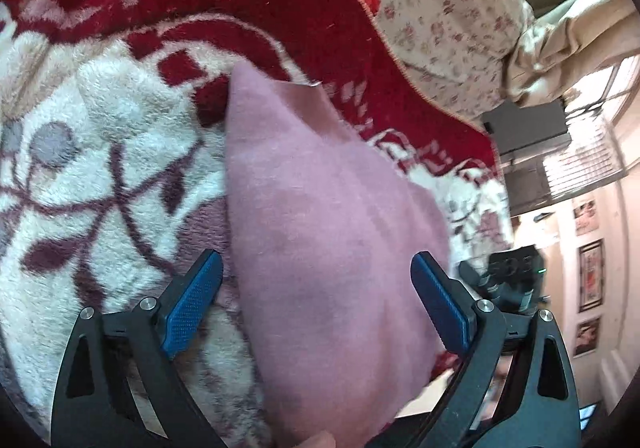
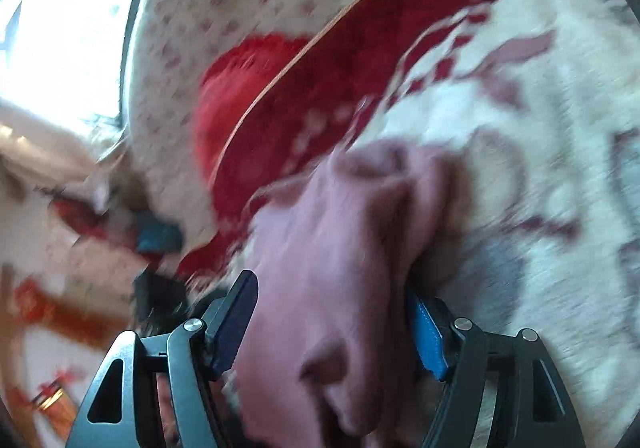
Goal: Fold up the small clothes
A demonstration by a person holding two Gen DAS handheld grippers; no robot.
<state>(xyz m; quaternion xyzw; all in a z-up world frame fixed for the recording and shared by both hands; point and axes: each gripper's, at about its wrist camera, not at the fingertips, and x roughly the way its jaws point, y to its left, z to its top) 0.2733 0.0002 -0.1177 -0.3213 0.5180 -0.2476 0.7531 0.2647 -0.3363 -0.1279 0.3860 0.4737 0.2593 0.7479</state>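
Note:
A pink cloth (image 1: 320,208) lies on a fleece blanket and runs back between the jaws of my left gripper (image 1: 316,257). That gripper is open wide; its blue pads (image 1: 192,304) stand off the cloth on either side. In the blurred right wrist view the same pink cloth (image 2: 332,232) is bunched up and bulges through my right gripper (image 2: 330,282), whose jaws stand apart around it without a clear pinch. The right gripper's black body (image 1: 514,272) shows beyond the cloth's right edge. A blurred blue pad of the left gripper (image 2: 156,236) shows at the left.
The red and white flower-patterned blanket (image 1: 100,152) covers the surface. A floral pillow (image 1: 448,16) and beige fabric (image 1: 560,48) lie past its red border. A window (image 1: 580,168) and framed pictures (image 1: 590,276) are on the wall at right. A fingertip (image 1: 320,440) shows at the bottom.

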